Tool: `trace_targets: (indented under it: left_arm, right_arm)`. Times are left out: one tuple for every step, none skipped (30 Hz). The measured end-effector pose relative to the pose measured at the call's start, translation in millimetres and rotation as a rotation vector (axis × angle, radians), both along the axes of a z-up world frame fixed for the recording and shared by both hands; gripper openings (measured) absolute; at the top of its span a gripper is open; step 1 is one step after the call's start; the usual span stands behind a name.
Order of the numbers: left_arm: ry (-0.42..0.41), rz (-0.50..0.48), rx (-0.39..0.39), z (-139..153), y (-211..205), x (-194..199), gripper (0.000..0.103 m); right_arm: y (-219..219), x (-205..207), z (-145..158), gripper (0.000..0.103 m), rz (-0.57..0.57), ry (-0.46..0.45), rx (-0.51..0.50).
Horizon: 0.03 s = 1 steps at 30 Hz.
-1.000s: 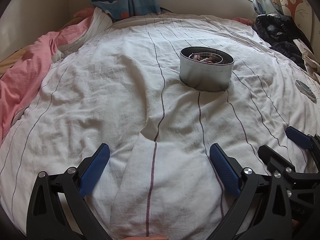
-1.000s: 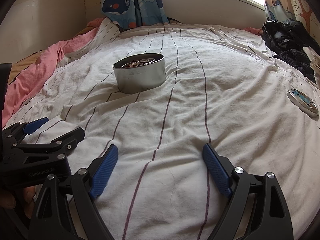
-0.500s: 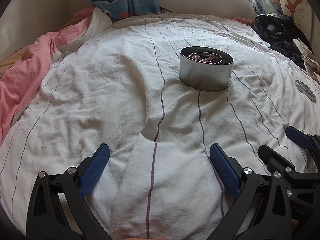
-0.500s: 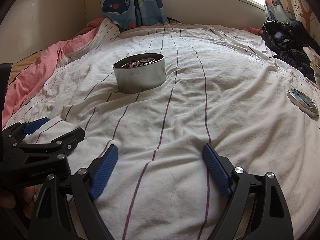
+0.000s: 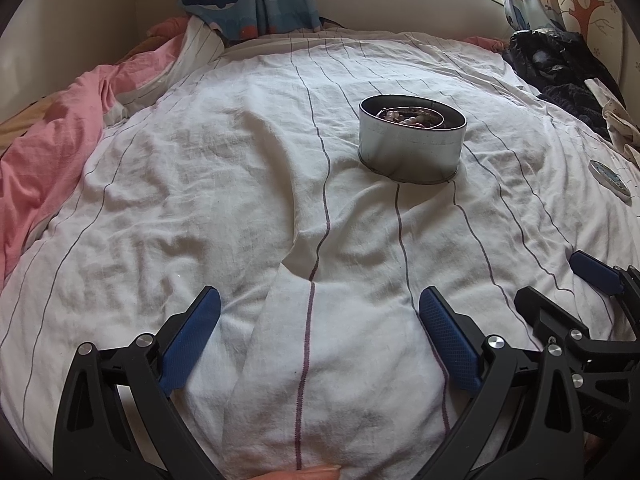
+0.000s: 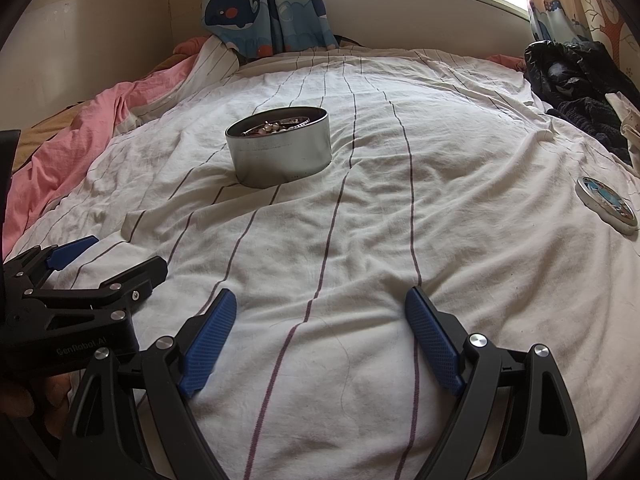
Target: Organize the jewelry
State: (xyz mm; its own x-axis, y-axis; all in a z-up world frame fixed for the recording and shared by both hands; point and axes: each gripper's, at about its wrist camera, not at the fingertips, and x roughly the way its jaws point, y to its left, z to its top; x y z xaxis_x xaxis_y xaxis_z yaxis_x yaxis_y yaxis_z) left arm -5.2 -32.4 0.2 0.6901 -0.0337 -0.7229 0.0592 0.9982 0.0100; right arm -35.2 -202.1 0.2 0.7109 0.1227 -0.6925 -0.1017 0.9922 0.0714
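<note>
Nothing has moved since the earlier frames: both grippers sit where they were, tin and lid too.

Left gripper point(image 5: 320, 332) and right gripper point(image 6: 320, 328): jaws spread wide, nothing btwn the blue pads, both angled down over the sheet point(image 6: 400, 240), side by side near the bed's front edge.

Tin point(image 5: 412, 140) is up ahead, well apart from both. From the left gripper it lies fwd and a bit to the right; from the right gripper, fwd and to the left point(image 6: 279, 146). So it's roughly btwn the two lines of reach, neither clearly nearer. Round, no long axis, so approach angle is free.

Jewelry point(image 6: 276, 126) is piled inside the tin: beads, chain-like bits, too small to sort out.

Lid point(image 6: 607, 205) lies flat far right, nearer the right gripper; printed top, pale rim.

Tin: bare metal, smooth, rigid, straight wall. Sheet: soft, wrinkled, white w/ thin dark stripes, prob. gives under the tin if pushed.
</note>
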Motion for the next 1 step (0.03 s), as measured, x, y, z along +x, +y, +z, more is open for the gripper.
trace_targets:
  left_arm:
    - [0.0,0.0,-0.001,-0.1,1.2,-0.7,0.096]
  right_arm:
    - [-0.2,-0.1,0.1,0.083,0.0,0.0,0.001]
